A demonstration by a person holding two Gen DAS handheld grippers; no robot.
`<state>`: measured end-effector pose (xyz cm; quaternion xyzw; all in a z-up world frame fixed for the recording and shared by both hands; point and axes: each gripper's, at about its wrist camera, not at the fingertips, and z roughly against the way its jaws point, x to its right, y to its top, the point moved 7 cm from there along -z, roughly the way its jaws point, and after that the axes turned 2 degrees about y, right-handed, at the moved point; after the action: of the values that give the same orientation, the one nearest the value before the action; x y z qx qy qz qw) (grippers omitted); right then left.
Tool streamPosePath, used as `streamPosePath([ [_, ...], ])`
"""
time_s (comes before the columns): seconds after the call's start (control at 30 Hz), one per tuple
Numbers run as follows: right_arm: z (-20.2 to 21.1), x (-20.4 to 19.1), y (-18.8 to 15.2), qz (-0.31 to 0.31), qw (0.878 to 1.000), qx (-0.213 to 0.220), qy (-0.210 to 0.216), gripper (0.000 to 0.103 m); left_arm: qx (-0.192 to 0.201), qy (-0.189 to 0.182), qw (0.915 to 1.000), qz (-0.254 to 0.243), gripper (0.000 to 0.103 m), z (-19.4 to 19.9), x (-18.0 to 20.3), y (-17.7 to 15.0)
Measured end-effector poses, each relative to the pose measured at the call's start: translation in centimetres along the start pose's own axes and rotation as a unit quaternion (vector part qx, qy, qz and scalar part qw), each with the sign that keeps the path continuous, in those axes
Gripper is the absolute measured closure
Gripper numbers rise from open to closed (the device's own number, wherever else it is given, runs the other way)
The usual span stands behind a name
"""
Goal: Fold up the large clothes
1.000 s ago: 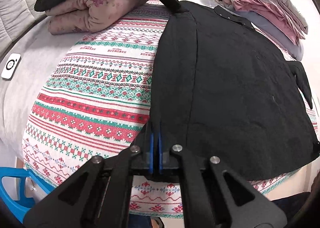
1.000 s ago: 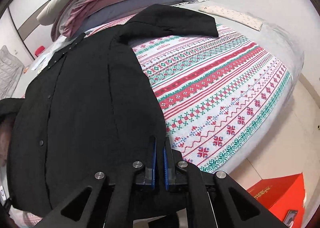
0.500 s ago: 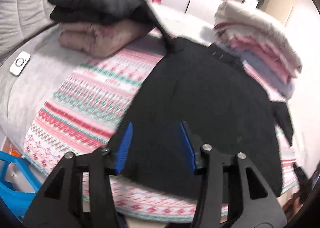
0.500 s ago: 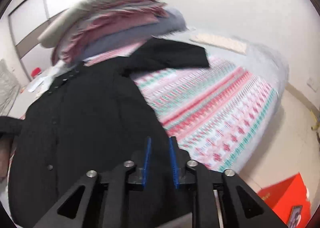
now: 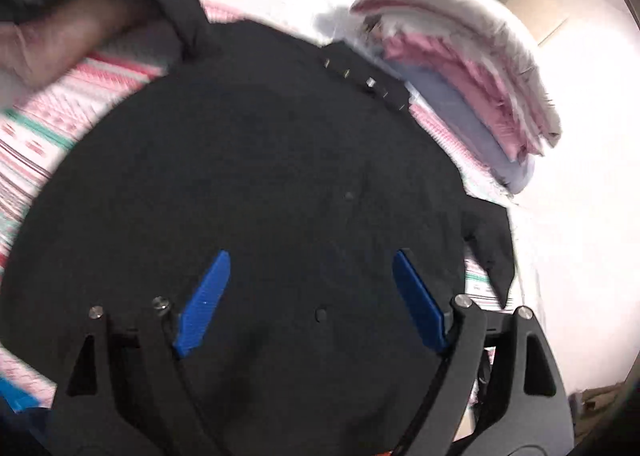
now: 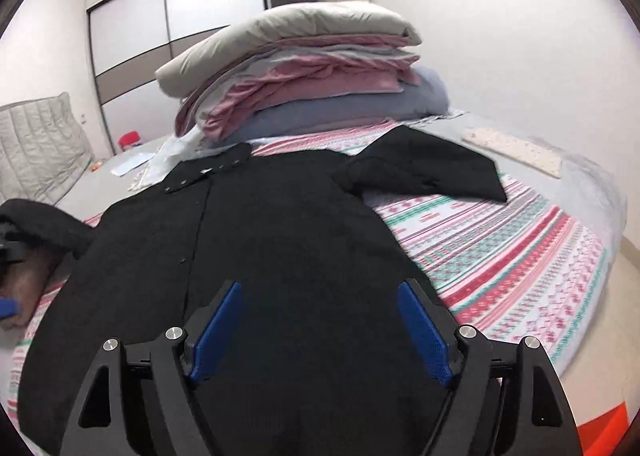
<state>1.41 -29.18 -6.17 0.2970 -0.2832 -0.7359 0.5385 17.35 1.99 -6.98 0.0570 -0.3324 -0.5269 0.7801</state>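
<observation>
garment: black button-front coat of thick woven cloth (image 6: 280, 256) lies flat on the bed, filling the centre and lower half of both wrist views. Spread face-up, I judge, so the side panels and sleeves can be folded inward.
sleeve right: one black sleeve (image 6: 424, 168) lies out to the side on the striped cover, right of centre in the right wrist view. Not yet folded in.
sleeve left: other sleeve runs to the left edge of that view, partly over a folded pile; end hidden.
collar: row of small metal snaps (image 5: 368, 82) at upper centre of the left wrist view marks the neck end, far from both grippers, so they work the hem end.
left gripper (image 5: 308, 296): jaws have just been opening, now spread wide; blue pads (image 5: 204, 304) hover over the cloth, nothing pinched.
right gripper (image 6: 320, 332): jaws have just been opening too, spread wide above the lower coat, nothing between the pads.
surface: red, green and white patterned bed cover (image 6: 500, 256) under the coat; flat and wide enough to keep the fold square.
clutter: stack of folded pink, grey and blue bedding (image 6: 304, 84) sits just behind the collar, upper centre; limits room at that end.
image quality: left wrist view is blurred; fine detail unreadable.
stage: early, by my read. Coat laid out, no fold visible.
</observation>
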Motion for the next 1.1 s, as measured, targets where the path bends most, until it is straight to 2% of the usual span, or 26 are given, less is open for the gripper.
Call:
streamPosePath([
  [0.07, -1.6, 0.5, -0.4, -0.028, 0.998, -0.035, 0.033, 0.022, -0.027, 0.030, 0.9988, -0.029, 0.019, -3.9, -0.7, -1.0],
  [0.13, -2.6, 1.3, -0.6, -0.054, 0.996, -0.051, 0.041, 0.022, -0.043, 0.049, 0.9974, -0.030, 0.019, -6.0, -1.8, -1.4],
  [0.2, -3.4, 2.6, -0.4, -0.077, 0.995, -0.052, 0.035, 0.022, -0.034, 0.070, 0.9968, -0.021, 0.019, -6.9, -2.7, -0.8],
  [0.3, -4.4, 4.6, 0.4, -0.091, 0.994, -0.045, 0.035, 0.022, -0.020, 0.098, 0.9936, -0.053, 0.019, -7.8, -2.9, -0.2],
  [0.37, -5.1, 7.2, 1.0, -0.123, 0.991, -0.044, 0.037, 0.022, -0.031, 0.114, 0.9899, -0.079, 0.019, -8.5, -3.2, -0.1],
  [0.43, -5.6, 10.5, 1.5, -0.196, 0.977, -0.044, 0.069, 0.022, -0.028, 0.117, 0.9880, -0.097, 0.019, -8.5, -3.2, -0.1],
  [0.47, -6.1, 13.3, 2.0, -0.257, 0.962, -0.039, 0.087, 0.022, -0.021, 0.121, 0.9870, -0.104, 0.019, -8.2, -3.1, 0.0],
  [0.5, -6.4, 15.1, 2.2, -0.288, 0.953, -0.036, 0.088, 0.022, -0.014, 0.124, 0.9863, -0.108, 0.019, -7.9, -3.4, 0.0],
  [0.6, -8.5, 20.9, 4.3, -0.350, 0.933, -0.030, 0.076, 0.022, 0.002, 0.141, 0.9825, -0.122, 0.019, -8.0, -3.4, 0.6],
  [0.67, -11.0, 23.7, 6.7, -0.357, 0.930, -0.020, 0.080, 0.022, -0.012, 0.147, 0.9795, -0.136, 0.019, -8.6, -3.6, 0.3],
  [0.77, -15.5, 27.7, 8.6, -0.381, 0.923, -0.039, 0.039, 0.022, -0.032, 0.147, 0.9787, -0.140, 0.019, -9.4, -4.2, 0.4],
  [0.83, -18.9, 30.1, 9.7, -0.409, 0.910, -0.052, 0.033, 0.023, -0.028, 0.147, 0.9793, -0.136, 0.019, -9.6, -4.0, 0.9],
  [0.97, -23.1, 34.4, 10.4, -0.454, 0.890, -0.051, -0.010, 0.026, -0.009, 0.165, 0.9766, -0.138, 0.019, -9.1, -4.6, 1.8],
  [1.03, -23.9, 35.4, 10.9, -0.465, 0.885, -0.026, -0.024, 0.032, -0.003, 0.178, 0.9746, -0.136, 0.019, -9.1, -5.2, 2.1],
  [1.1, -24.5, 35.9, 11.7, -0.461, 0.886, -0.008, -0.042, 0.034, -0.007, 0.185, 0.9737, -0.133, 0.019, -9.3, -5.5, 2.1],
])
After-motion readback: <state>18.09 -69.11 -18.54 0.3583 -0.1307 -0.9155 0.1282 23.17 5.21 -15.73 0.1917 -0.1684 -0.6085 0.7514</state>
